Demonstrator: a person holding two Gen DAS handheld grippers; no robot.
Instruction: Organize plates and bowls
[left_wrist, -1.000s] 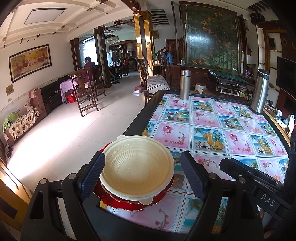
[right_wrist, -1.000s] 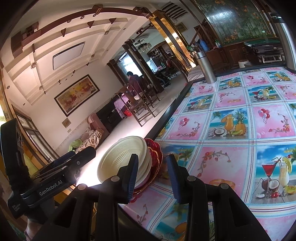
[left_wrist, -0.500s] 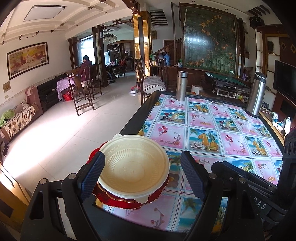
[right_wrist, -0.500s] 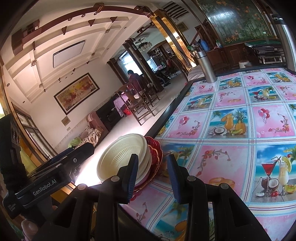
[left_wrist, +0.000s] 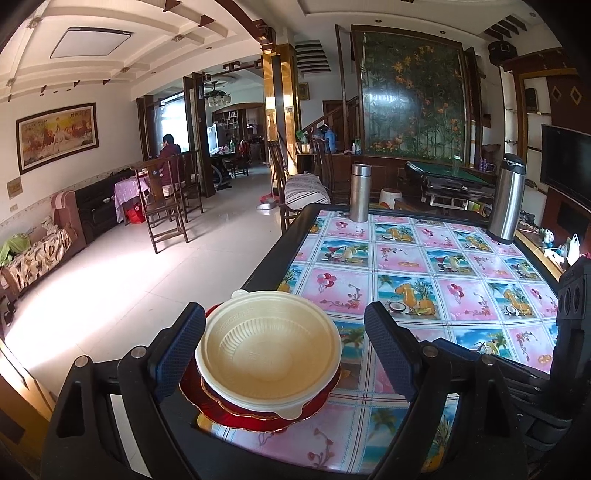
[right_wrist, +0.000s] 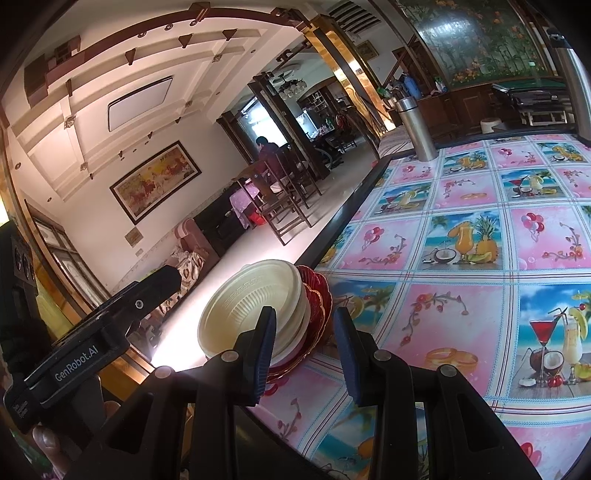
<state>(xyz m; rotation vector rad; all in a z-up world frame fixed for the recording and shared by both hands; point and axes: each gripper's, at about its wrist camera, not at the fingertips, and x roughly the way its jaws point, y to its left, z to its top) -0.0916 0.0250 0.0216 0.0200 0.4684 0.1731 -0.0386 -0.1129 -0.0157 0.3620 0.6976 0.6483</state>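
A cream plastic bowl (left_wrist: 269, 354) sits nested on cream bowls and red scalloped plates (left_wrist: 258, 421) at the near left corner of the table. My left gripper (left_wrist: 284, 314) straddles the top bowl. Its jaws are opening: the left pad is close beside the rim and the right pad stands well clear. In the right wrist view the same cream bowl (right_wrist: 243, 314) and red plates (right_wrist: 317, 299) lie just beyond my right gripper (right_wrist: 304, 314). Its jaws are partly apart and hold nothing. The left gripper's black body (right_wrist: 92, 343) is at the left.
The table has a pink and blue drinks-patterned cloth (left_wrist: 406, 280) and a black edge (left_wrist: 266, 258) beside the stack. Two steel flasks (left_wrist: 359, 192) (left_wrist: 506, 199) stand at the far end. Wooden chairs and a seated person (left_wrist: 168, 155) are far off across the floor.
The left gripper's view has lifted slightly and its fingers stand a little wider around the bowl. The stack and the right gripper have not moved.
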